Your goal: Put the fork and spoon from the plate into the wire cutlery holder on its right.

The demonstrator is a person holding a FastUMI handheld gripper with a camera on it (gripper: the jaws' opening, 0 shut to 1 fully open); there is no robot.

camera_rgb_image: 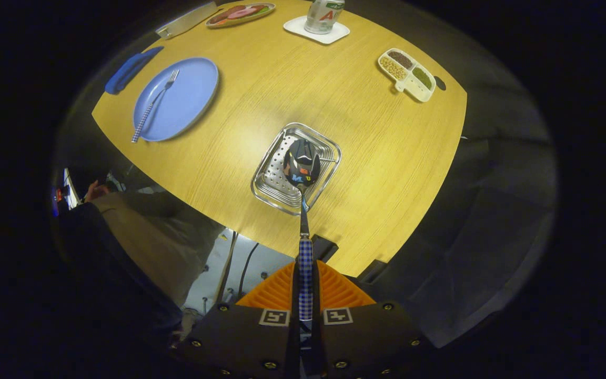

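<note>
My gripper [305,287] is shut on the blue-checked handle of the spoon [303,210], high above the table. The spoon points forward from the orange fingers [276,292], and its shiny bowl hangs over the wire cutlery holder [269,181], a square metal basket seen from above. Far to the left of the holder sits the blue plate [187,105]. The fork [153,108], with the same checked handle, lies across that plate with its tines pointing away and its handle end over the near rim.
A divided white snack tray [407,73] sits beyond the holder to the right. At the far side stand a can on a white coaster [317,27], an oval dish of food [240,14] and a blue object [130,69]. A person's sleeve [140,231] is by the near table edge.
</note>
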